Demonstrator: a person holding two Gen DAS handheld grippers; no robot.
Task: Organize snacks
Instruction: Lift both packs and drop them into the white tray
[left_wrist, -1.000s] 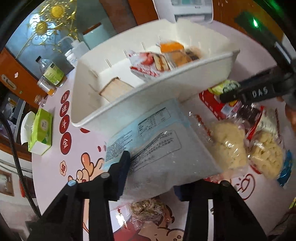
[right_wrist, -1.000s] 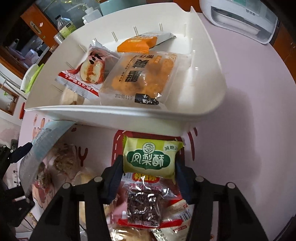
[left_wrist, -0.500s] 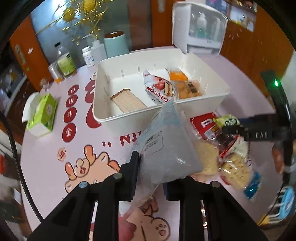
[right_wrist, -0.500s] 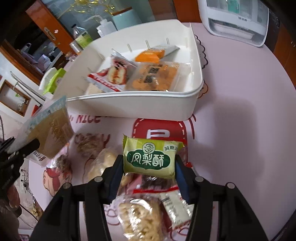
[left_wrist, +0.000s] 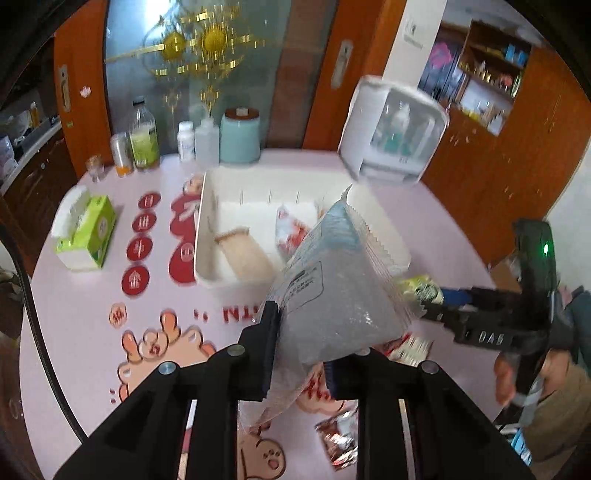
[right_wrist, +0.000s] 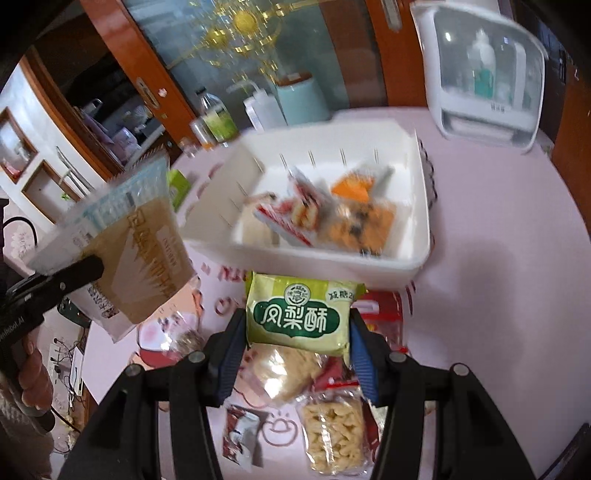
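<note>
My left gripper (left_wrist: 301, 354) is shut on a large clear and light-blue snack bag (left_wrist: 332, 291), held high above the table, in front of the white bin (left_wrist: 207, 236); the bag also shows in the right wrist view (right_wrist: 122, 240). My right gripper (right_wrist: 295, 332) is shut on a green pineapple-cake packet (right_wrist: 297, 314), held above the loose snacks, in front of the white bin (right_wrist: 421, 221). The right gripper and its packet (left_wrist: 424, 290) show in the left wrist view. The bin holds a brown cracker pack (left_wrist: 245, 254), a red-and-white packet (right_wrist: 295, 214) and orange packets (right_wrist: 354, 218).
Loose snack packs lie on the pink table: puffed snacks (right_wrist: 336, 439), a dark wrapper (right_wrist: 240, 435), a red pack (right_wrist: 384, 317). A tissue box (left_wrist: 85, 232), bottles (left_wrist: 144, 144), a teal canister (left_wrist: 240, 136) and a white dispenser (left_wrist: 395, 140) stand around the bin.
Both grippers have lifted up and back from the table with their packets still gripped. The bin and the loose snacks now look farther away.
</note>
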